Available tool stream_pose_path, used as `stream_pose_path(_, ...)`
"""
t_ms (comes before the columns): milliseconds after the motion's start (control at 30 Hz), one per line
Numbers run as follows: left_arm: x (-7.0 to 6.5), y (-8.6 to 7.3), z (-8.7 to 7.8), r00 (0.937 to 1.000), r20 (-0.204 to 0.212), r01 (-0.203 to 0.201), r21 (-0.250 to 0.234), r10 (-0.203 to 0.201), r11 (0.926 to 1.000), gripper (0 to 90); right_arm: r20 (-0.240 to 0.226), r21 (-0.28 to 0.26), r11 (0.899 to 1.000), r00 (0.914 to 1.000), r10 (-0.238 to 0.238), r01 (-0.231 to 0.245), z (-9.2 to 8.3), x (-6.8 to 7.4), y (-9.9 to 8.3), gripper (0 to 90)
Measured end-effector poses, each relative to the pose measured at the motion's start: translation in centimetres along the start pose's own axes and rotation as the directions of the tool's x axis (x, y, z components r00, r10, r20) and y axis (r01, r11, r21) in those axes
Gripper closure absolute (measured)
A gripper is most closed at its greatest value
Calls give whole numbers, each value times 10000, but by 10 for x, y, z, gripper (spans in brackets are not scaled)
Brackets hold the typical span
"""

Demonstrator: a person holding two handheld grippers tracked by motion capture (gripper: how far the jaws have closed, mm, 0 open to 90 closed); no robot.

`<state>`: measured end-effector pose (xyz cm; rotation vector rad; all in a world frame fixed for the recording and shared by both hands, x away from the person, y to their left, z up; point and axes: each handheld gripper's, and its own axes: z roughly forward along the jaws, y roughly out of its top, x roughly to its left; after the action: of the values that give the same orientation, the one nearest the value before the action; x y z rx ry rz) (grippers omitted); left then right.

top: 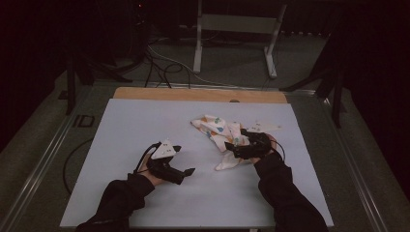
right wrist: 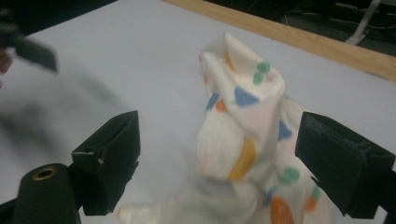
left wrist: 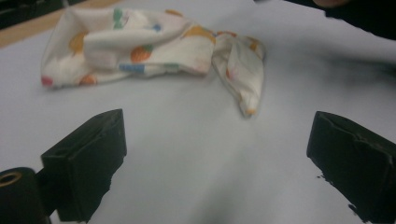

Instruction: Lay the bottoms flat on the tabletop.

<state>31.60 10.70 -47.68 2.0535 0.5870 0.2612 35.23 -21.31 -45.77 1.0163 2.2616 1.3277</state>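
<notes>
Right gripper — jaws spread, straddling the crumpled patterned cloth without pinching it. Left gripper — jaws spread, empty, near the cloth's left. We are judging the cloth as released; next, we are needing fresh corner grips.

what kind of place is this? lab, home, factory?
Most likely a lab or recording workspace, not a home. A white-topped table with a wooden far edge stands in a dark room, black cables trail across the grey carpet behind it, and a white metal stand frame sits farther back.
</notes>
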Motion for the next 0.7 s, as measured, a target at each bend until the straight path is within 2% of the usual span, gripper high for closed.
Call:
stream_pose_path(67, 3, 5, 8, 9995, -42, -298, 131, 299, 9995, 78, -47, -50, 9999, 9999, 118, -118, -7, 2, -7, 145)
stream_pose_path(133, 6, 10, 16, 9994, 121, -337, 175, 335, 9993, 86, -48, -17, 9997, 9997, 251, -251, -14, 5, -13, 145)
stream_pose_path(300, 10, 22, 41, 9974, 58, -721, 424, 719, 9965, 123, -141, 0, 9989, 9988, 464, -464, -27, 12, -24, 149)
stream_pose_path(400, 13, 28, 57, 9959, 85, -902, 603, 898, 9941, 154, -47, 98, 9989, 9989, 469, -468, -33, 16, -30, 149)
stream_pose_path(500, 16, 33, 74, 9948, 25, -1021, 783, 1022, 9917, 166, -221, -77, 9977, 9975, 672, -674, -40, 16, -32, 149)
stream_pose_path(533, 16, 33, 74, 9948, 25, -1021, 783, 1022, 9917, 170, -243, -148, 9974, 9972, 703, -706, -42, 15, -33, 149)
stream_pose_path(633, 19, 37, 95, 9919, -35, -1256, 1065, 1267, 9863, 194, -238, -184, 9970, 9969, 750, -754, -43, 13, -33, 149)
stream_pose_path(700, 19, 37, 99, 9907, -62, -1340, 1137, 1356, 9844, 205, -297, -206, 9968, 9966, 768, -774, -42, 12, -33, 148)
